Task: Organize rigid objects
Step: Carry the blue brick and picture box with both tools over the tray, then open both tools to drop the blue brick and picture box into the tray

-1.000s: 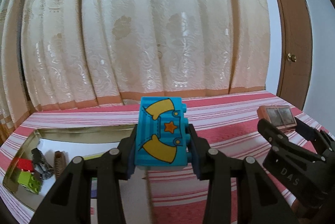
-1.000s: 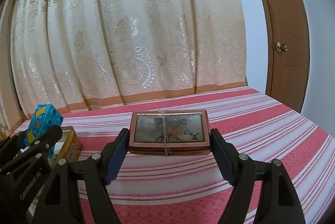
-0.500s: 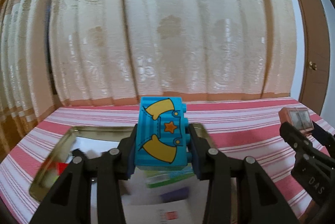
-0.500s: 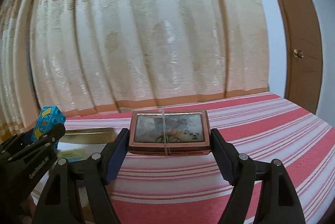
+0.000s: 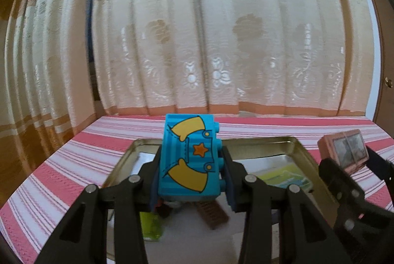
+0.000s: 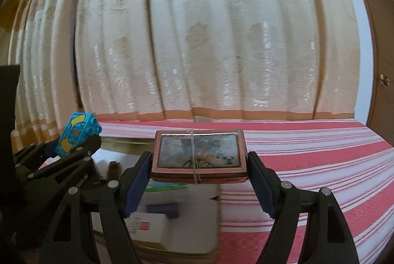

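So your blue toy brick [image 5: 189, 158], the one with the yellow sleeves and orange star printed on it, is clamped between the jaws of your left gripper [image 5: 190, 181] and held up in the air over the gold metal tray [image 5: 299, 148]. It sits a bit tilted, studs pointing to the right. In the right wrist view you can see the same brick [image 6: 77, 137] poking up at the far left.

Your right gripper [image 6: 199, 179] has its jaws closed on the pink framed case [image 6: 199, 155], a flat rectangular thing with a cartoon picture on its face and a thin white string wrapped around its middle. It's held level, just right of the tray, also off the surface.

Down in the tray there's a brown ridged piece [image 5: 211, 213], a lime green block [image 5: 150, 225], a green and blue printed card [image 5: 285, 179] and something purple [image 6: 163, 209] on a white box [image 6: 157, 227], all kinda blurry.

Everything sits on a red and white striped cloth [image 6: 320, 165] covering the surface, with a cream lace curtain [image 5: 221, 29] behind and a brown door [image 6: 383, 54] at the right.
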The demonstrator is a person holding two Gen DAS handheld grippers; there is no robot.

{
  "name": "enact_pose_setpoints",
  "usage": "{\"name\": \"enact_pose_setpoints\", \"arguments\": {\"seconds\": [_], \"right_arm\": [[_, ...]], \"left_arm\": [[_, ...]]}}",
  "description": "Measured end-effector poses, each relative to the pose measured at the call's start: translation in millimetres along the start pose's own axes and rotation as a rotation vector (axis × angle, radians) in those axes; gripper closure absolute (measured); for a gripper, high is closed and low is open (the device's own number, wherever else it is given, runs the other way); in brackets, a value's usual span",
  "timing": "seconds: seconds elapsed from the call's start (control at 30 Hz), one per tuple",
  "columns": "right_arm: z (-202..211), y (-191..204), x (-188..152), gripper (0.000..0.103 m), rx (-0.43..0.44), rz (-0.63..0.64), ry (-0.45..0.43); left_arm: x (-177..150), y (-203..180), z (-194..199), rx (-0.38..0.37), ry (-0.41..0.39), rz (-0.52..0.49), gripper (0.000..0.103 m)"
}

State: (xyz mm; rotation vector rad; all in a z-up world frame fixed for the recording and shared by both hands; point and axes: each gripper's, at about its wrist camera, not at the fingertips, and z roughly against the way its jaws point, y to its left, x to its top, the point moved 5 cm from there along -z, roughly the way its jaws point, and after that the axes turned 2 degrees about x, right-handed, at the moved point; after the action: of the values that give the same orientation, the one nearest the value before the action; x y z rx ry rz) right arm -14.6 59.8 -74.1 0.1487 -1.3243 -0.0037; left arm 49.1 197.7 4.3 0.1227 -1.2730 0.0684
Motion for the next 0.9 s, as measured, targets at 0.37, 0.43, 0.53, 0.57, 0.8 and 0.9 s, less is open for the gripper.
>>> {"name": "enact_pose_setpoints", "arguments": {"seconds": [0.37,0.43,0.53,0.57,0.8,0.9], "right_arm": [[-22.4,20.4,-1.1,0.025,0.011,0.007,0.062],[-23.9,18.9,-2.1,0.025,0.014,-0.002,0.073],[-27.5,16.6,-3.8,0.025,0.012,-0.009,0.097],[-29.0,16.3,-4.2,0.025,0.01,-0.011,0.105],[-41.4,19.6,-6.6,0.025,0.015,-0.008,0.158],[-44.9,25.1,-6.0,0.025,0.012,0.014,0.169]], "left_arm": [[-9.1,13.1,-14.6,0.088,0.066,-0.019,0.062],[-10.9,12.8,-17.1,0.098,0.079,-0.027,0.062],[-12.4,13.6,-19.7,0.106,0.096,-0.027,0.062],[-13.0,14.8,-20.9,0.111,0.104,-0.023,0.062],[-15.9,19.0,-26.8,0.121,0.14,-0.004,0.062],[-15.8,19.7,-27.6,0.125,0.147,-0.003,0.062]]}}
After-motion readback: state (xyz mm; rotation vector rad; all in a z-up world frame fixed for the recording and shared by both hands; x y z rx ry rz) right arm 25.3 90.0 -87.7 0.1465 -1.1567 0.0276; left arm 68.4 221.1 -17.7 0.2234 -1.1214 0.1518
